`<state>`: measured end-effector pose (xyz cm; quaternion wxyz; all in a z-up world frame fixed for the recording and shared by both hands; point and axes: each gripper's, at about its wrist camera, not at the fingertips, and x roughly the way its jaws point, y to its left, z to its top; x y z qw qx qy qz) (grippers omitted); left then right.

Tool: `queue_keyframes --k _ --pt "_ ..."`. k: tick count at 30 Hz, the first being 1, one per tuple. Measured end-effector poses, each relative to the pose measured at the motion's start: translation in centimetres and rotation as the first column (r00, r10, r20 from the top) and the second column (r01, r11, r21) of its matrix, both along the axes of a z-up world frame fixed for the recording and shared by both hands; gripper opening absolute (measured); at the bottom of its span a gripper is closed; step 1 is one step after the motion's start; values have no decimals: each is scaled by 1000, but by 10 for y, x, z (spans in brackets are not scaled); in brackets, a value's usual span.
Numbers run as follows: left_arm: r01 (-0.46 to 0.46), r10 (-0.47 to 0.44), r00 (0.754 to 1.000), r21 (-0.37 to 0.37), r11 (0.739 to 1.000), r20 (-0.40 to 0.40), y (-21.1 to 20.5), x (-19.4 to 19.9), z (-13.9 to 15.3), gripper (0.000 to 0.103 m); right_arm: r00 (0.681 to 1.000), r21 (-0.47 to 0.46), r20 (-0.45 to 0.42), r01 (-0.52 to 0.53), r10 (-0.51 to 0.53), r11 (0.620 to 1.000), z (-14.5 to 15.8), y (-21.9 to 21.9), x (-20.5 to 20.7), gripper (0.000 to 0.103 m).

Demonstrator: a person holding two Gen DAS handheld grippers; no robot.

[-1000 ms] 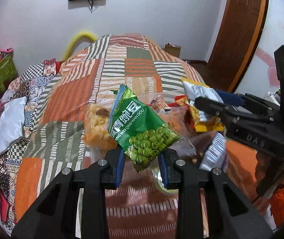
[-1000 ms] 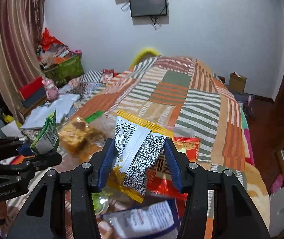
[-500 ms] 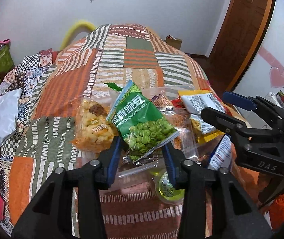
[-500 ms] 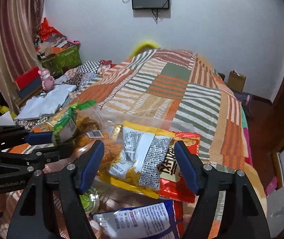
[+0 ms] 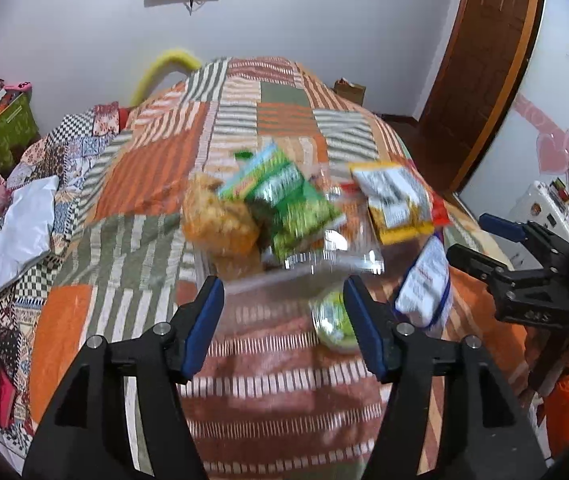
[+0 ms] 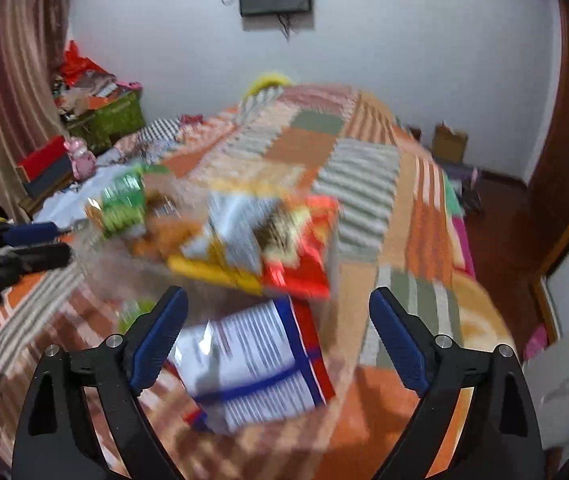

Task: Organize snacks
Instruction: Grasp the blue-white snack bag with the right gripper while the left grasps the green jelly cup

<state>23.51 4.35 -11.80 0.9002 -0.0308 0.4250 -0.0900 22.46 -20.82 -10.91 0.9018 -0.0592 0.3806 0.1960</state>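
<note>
While both sets of jaws are opening with nothing gripped, left gripper (image 5: 284, 320) and right gripper (image 6: 278, 328) face the snack-filled clear container (image 5: 324, 248) on the patchwork bedspread (image 5: 144, 168).

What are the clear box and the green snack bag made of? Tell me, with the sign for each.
Clear box: looks like thin, glossy, see-through plastic; the bedspread shows through it and its rim catches bright glints. Green snack bag: probably printed plastic film, shiny and crinkled at its edge, though blur hides detail.
</note>
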Motion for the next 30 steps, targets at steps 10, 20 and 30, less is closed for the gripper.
queue_keyframes --k 10,20,30 --pt "59 -59 994 1 998 -94 -21 -22 -35 66 978 30 -202 -50 55 998 -42 -7 -5 102" --pt "85 -84 985 1 996 -148 -32 -15 -56 66 966 -82 -233 -136 113 987 -62 22 0 103" --pt "107 -111 982 -33 994 -154 -49 8 -61 66 960 -62 -232 -174 155 983 -63 19 3 96"
